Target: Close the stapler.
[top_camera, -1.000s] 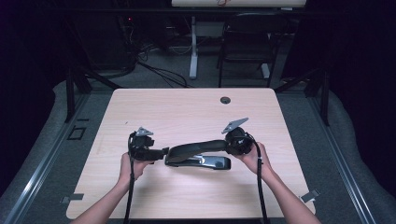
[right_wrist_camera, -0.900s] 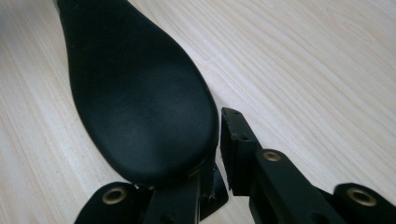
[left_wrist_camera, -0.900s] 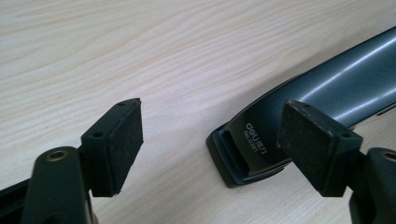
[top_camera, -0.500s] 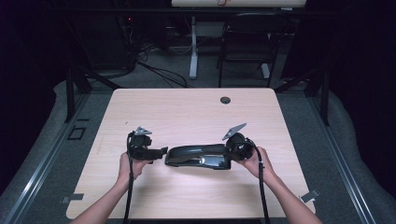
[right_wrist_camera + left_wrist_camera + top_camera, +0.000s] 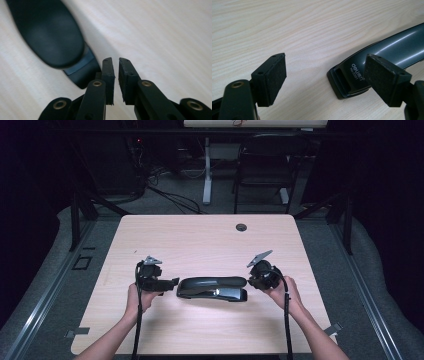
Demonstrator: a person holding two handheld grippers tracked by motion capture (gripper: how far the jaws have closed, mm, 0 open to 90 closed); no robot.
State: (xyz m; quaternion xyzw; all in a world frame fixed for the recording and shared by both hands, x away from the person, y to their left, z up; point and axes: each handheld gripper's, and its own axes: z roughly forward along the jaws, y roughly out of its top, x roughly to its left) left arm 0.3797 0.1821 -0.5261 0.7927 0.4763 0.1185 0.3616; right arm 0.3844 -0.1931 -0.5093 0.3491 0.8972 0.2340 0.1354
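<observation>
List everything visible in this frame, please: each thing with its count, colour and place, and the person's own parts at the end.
Stapler: 1, glossy black with white lettering on one end, lying flat on the near half of the table between the two claws, touched by neither.
Table: 1, light wood top, centre of the high view.
Cable hole: 1, dark, round, near the table's far edge.
Chair: 1, dark, on the floor beyond the table.
Left claw: 1, black, at the stapler's left end, jaws open and just opening a little further, nothing between them.
Right claw: 1, black, at the stapler's right end, jaws nearly closed, empty.
Hands: 2, holding the claws from the near edge.
</observation>
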